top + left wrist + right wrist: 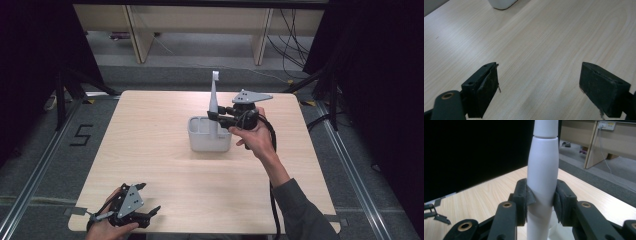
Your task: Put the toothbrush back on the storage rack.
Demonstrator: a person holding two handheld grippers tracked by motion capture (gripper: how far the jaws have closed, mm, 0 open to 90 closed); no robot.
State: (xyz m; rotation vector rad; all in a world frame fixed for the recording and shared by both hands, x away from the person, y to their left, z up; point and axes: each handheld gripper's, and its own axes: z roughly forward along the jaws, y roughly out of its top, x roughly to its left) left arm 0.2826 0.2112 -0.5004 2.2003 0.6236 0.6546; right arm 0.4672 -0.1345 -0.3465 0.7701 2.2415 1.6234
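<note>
High view: the electric toothbrush [214, 102] stands upright, long axis vertical, lower end inside the white holder [210, 134]. Right gripper [220, 119] fingers are clamped on its handle just above the holder rim. Left gripper [142, 200], fingers apart, rests on the tabletop [150, 150] well away.

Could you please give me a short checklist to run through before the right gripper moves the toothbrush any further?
1. Right gripper clamped on the electric toothbrush: ok, both pads press its white handle.
2. Toothbrush upright: ok, head points up.
3. Toothbrush bottom clear of the white holder: cannot tell, the lower end is hidden at the rim.
4. Holder upright on the table: ok.
5. Left gripper out of the way: ok, open over bare wood at the near edge.
</note>
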